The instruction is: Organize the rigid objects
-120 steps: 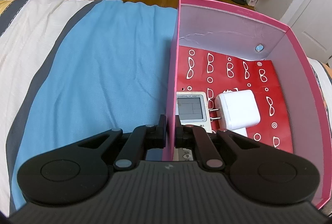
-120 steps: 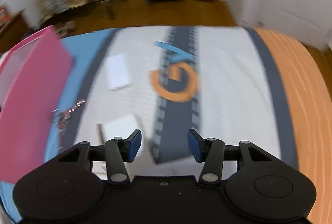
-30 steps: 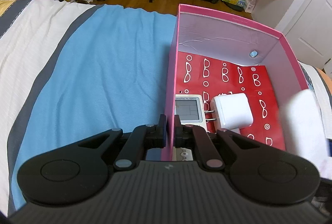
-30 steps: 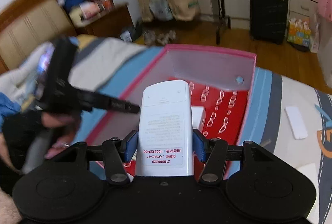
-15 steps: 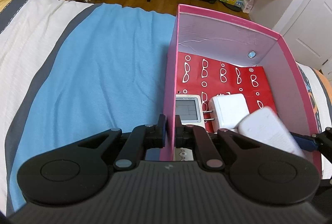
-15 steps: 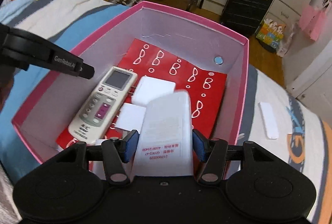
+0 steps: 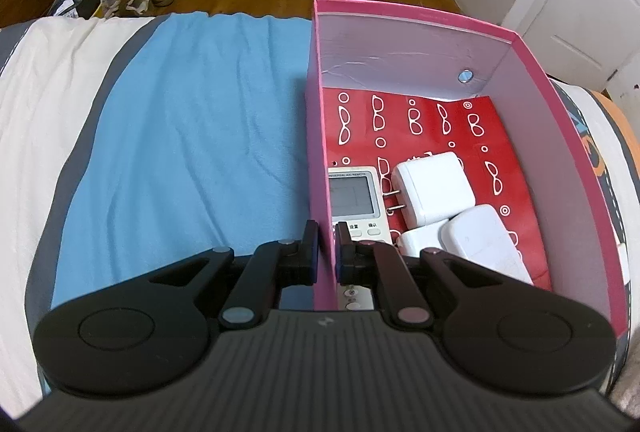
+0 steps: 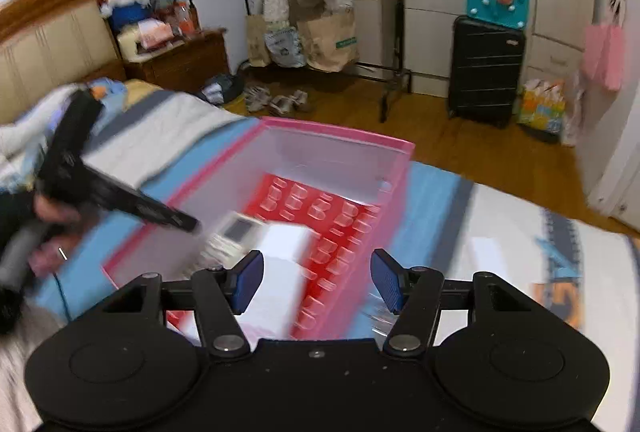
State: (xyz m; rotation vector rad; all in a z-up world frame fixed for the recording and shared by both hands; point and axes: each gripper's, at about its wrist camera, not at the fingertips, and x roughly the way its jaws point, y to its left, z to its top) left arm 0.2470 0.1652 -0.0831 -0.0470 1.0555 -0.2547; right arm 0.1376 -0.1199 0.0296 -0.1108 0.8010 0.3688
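Observation:
A pink box [image 7: 416, 17] with a red patterned floor stands on the bed. Inside lie a white remote with a screen [image 7: 354, 194], a white charger block [image 7: 434, 188], a second white block [image 7: 420, 242] and a plain white remote [image 7: 484, 242] face down. My left gripper [image 7: 325, 248] is shut on the box's left wall. My right gripper [image 8: 316, 280] is open and empty, above the box's [image 8: 332, 140] near right corner. The right wrist view is blurred; the box contents [image 8: 280, 240] show only as pale shapes.
The box sits on a blue, white and grey striped bed cover [image 7: 192, 136]. A small white flat item [image 8: 486, 252] lies on the cover right of the box. A black suitcase [image 8: 484, 72], bags and a clothes rack stand on the wooden floor beyond.
My right gripper let go of the plain white remote inside the box, opened, and pulled back up and away. My left gripper kept its hold on the box wall.

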